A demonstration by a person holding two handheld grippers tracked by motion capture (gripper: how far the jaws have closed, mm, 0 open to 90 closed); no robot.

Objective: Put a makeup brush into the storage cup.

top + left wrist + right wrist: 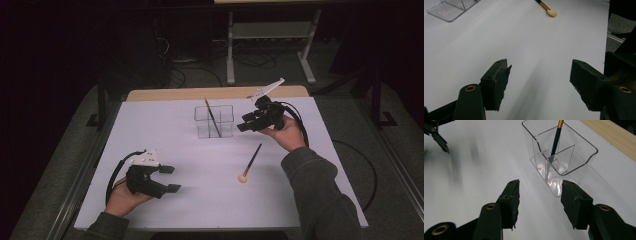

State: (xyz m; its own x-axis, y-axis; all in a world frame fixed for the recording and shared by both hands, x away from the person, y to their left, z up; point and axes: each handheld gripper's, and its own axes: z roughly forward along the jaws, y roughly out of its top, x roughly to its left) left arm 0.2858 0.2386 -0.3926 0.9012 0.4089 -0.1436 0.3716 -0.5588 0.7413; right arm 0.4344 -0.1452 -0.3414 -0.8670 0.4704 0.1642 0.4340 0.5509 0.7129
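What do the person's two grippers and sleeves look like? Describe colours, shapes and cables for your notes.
Each gripper is black with two blocky, flat-faced jaws on arms with brass-coloured rivets. The left gripper carries a white plate on top; the right gripper has a white piece sticking up behind it. A black cable loops from each. Both sleeves are dark grey-green.

A clear plastic organiser box (214, 121) with inner dividers stands upright on the white table near its far edge; one dark-handled brush (212, 116) leans tilted in a compartment, its tip down. A second slim brush with a dark handle, gold ferrule and pale rounded tip (250, 163) lies flat on the table, near the box, tip toward the person.
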